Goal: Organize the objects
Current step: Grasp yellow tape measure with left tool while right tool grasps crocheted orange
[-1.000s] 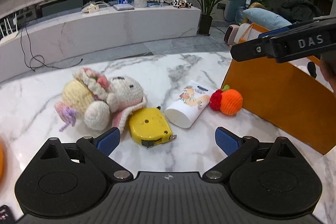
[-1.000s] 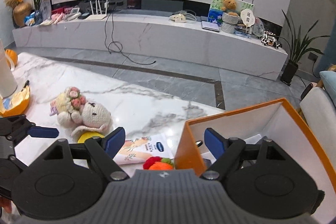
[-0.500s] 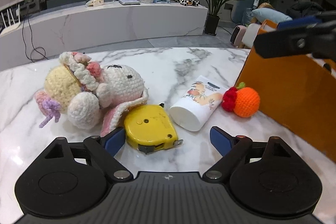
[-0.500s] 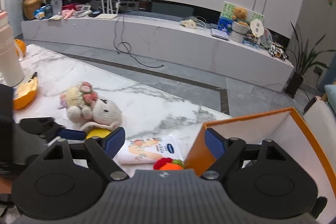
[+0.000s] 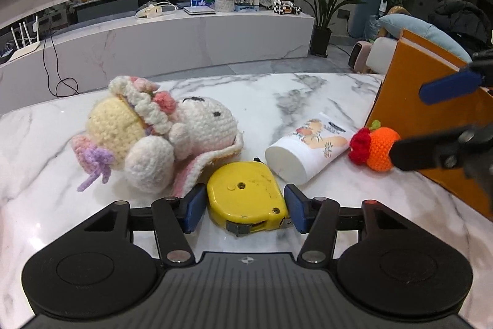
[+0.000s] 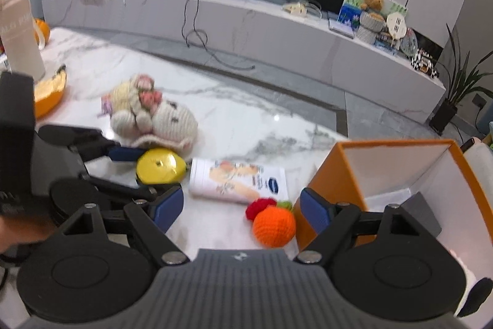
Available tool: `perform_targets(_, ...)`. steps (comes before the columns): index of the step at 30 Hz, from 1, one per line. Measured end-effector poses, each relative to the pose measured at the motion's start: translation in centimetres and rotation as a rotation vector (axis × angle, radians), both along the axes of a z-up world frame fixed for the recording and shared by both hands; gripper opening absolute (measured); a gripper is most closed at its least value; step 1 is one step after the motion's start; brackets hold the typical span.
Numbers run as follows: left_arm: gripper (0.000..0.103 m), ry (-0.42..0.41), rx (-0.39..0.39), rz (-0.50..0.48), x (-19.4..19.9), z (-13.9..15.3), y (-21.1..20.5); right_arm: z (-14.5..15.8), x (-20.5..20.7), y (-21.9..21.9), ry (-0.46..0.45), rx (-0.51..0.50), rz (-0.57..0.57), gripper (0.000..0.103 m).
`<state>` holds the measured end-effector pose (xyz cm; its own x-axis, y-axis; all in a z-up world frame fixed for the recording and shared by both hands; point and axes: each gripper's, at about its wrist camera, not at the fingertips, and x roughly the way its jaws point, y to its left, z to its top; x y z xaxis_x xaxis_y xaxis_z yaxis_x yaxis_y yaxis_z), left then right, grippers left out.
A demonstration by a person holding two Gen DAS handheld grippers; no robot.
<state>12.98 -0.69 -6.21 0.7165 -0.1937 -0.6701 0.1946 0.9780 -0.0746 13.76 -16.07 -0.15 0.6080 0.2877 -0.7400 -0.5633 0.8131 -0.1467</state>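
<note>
From my left wrist, my left gripper (image 5: pixel 244 212) is closing on the yellow tape measure (image 5: pixel 246 197) on the table (image 5: pixel 292 94); I must squeeze evenly.

From my right wrist, my right gripper (image 6: pixel 238 210) is wide open, holding nothing, maybe above the orange yarn fruit (image 6: pixel 273 224) by the box (image 6: pixel 336 174).

Marble table (image 5: pixel 277 100) — doll (image 5: pixel 160 137), tape measure (image 5: pixel 246 193), tube (image 5: pixel 308 147), box (image 5: pixel 431 125).

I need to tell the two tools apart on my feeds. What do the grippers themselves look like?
Both look alike. The left gripper has a black ribbed body, two round black discs, black link arms with silver pivot pins, and blue ribbed pads. The right gripper has the same black body, discs, silver pins and blue pads. Each body carries a small white cross-shaped mark. No cables or sleeves are visible.
</note>
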Motion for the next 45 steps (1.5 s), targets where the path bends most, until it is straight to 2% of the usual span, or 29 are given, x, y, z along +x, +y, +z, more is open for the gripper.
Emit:
perform_targets(2, 0.065, 0.011, -0.001, 0.000, -0.4, 0.1, 0.3, -0.6, 0.3, 0.0, 0.027, -0.011, -0.020, 0.083)
perform_targets(4, 0.065, 0.022, -0.001, -0.002, -0.7, 0.2, 0.5, -1.4, 0.5, -0.1, 0.046, -0.021, -0.029, 0.078)
perform_targets(8, 0.065, 0.055, -0.006, -0.002, -1.0, 0.4, 1.0, -2.7, 0.7, 0.0, 0.039, -0.075, -0.027, 0.071)
perform_targets(10, 0.065, 0.075, -0.014, 0.006, -1.0, 0.6, 1.2, -3.5, 0.3, 0.5, -0.013, -0.141, 0.000, 0.066)
perform_targets(15, 0.065, 0.094, -0.023, 0.011, -0.9, 0.7, 1.4, -5.4, -0.5, 1.8, -0.142, -0.309, 0.055, 0.065)
perform_targets(21, 0.065, 0.097, -0.016, 0.004, -0.9, 0.7, 1.3, -6.8, 0.0, 2.0, -0.182, -0.357, 0.061, 0.053)
perform_targets(28, 0.065, 0.097, -0.014, 0.003, -0.9, 0.7, 1.2, -7.6, -0.1, 2.2, -0.250, -0.387, 0.087, 0.047)
perform_targets(30, 0.065, 0.100, -0.013, 0.003, -0.9, 0.7, 1.1, -7.2, 0.1, 2.1, -0.226, -0.375, 0.085, 0.044)
perform_targets(36, 0.065, 0.123, -0.015, -0.019, -1.7, 0.9, 0.8, -4.6, -0.7, 1.5, -0.044, -0.258, 0.125, 0.043)
perform_targets(40, 0.065, 0.156, -0.029, -0.029, -2.9, 1.1, 0.5, -4.0, -2.0, 1.2, 0.070, -0.239, 0.162, 0.043)
perform_targets(45, 0.065, 0.171, -0.011, -0.039, -3.9, 1.2, -0.3, -3.9, -2.4, 1.4, 0.084, -0.243, 0.173, 0.043)
